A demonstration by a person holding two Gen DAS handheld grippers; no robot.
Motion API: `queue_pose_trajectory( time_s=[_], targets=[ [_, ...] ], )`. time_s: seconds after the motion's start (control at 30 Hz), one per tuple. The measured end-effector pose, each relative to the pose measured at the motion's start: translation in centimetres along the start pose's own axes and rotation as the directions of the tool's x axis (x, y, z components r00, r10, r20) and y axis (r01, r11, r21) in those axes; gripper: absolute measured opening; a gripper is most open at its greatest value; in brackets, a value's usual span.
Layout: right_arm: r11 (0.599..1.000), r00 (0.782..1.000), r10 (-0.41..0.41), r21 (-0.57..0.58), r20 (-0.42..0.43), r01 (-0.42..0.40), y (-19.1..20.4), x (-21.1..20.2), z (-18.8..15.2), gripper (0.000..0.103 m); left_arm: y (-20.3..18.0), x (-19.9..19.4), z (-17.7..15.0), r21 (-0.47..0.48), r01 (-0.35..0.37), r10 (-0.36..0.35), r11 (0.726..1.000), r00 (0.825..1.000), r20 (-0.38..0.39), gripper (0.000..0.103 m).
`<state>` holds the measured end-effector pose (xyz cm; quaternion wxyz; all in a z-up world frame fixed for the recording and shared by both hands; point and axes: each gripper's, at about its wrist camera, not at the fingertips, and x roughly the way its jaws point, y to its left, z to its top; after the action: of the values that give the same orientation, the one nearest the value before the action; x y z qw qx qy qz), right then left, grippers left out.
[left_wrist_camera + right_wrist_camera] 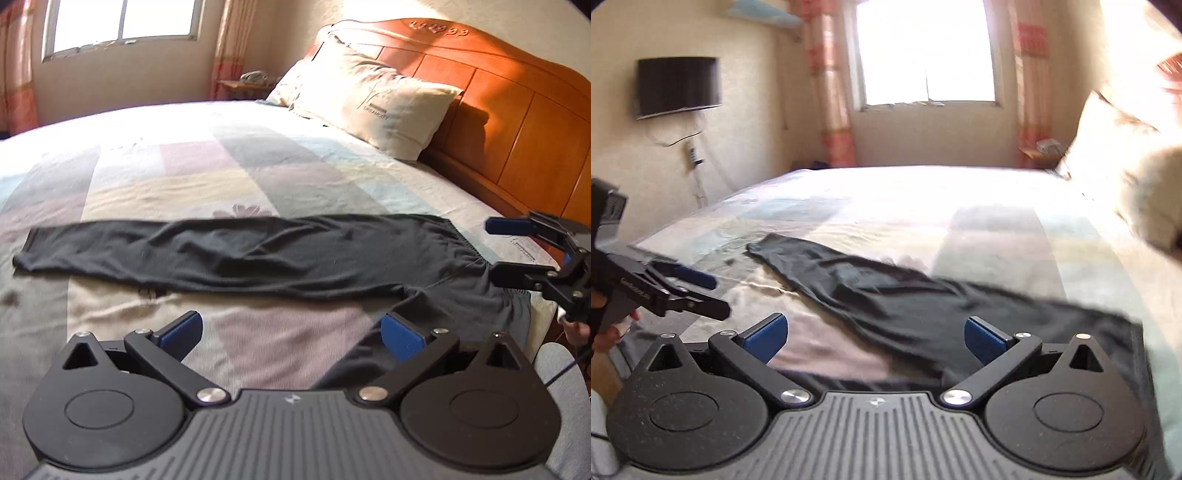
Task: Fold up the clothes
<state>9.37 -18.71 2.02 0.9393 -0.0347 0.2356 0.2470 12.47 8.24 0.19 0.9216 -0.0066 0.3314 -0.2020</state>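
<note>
While both grippers hang over the near edge of the bed (155, 177), the left gripper (291, 332) and right gripper (875, 338) are spread wide, holding nothing. Black pants (229, 254) lie flat across the quilt just past them, waistband near the right one, and further back there's a pillow (373, 96) against the headboard (517, 122).

Sunlit bedroom (wooden headboard (517, 122))

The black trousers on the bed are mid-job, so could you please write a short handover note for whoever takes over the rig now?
Left hand-held gripper: open, empty, over the bedspread by the near leg.
Right hand-held gripper: open, empty, at the waistband end.
Black trousers: flat across the bed, one leg stretched full length, the other bunched near the waistband; pillow beyond.
Done: laid out.
Left: no fold visible; straighten the near leg, then fold.
</note>
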Motion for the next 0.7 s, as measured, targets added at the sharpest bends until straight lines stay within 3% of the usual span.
queue_pose_trajectory(
  time_s=[0.07, 0.2, 0.3, 0.4, 0.5, 0.7],
  targets=[
    [0.998, 0.995, 0.004, -0.056, -0.097, -0.009, 0.3, 2.9, 2.8, 0.103, 1.0, 0.3, 0.4, 0.008, 0.005, -0.005, 1.000, 1.000, 0.020, 0.102],
    [0.994, 0.960, 0.100, -0.014, -0.260, -0.107, -0.1, 10.2, 6.5, 0.103, 3.7, 1.0, -0.3, 0.023, -0.017, 0.017, 1.000, 1.000, 0.021, 0.102],
    [0.990, 0.929, 0.124, -0.015, -0.349, -0.137, 0.2, 16.3, 8.0, 0.103, 4.3, 1.2, -0.9, 0.137, -0.062, 0.062, 0.989, 0.998, 0.005, 0.102],
    [0.969, 0.864, 0.212, -0.020, -0.456, -0.248, 1.1, 22.3, 8.6, 0.103, 4.9, 0.7, -1.4, 0.240, 0.013, -0.019, 0.971, 1.000, 0.023, 0.102],
    [0.937, 0.785, 0.283, -0.017, -0.551, -0.350, 2.1, 28.2, 9.1, 0.103, 5.8, -0.3, -1.8, 0.264, 0.091, -0.103, 0.960, 0.994, 0.030, 0.102],
    [0.888, 0.708, 0.363, -0.006, -0.606, -0.460, 3.5, 35.0, 9.4, 0.103, 7.9, -0.7, -2.2, 0.221, 0.148, -0.156, 0.964, 0.988, 0.019, 0.102]
  ],
)
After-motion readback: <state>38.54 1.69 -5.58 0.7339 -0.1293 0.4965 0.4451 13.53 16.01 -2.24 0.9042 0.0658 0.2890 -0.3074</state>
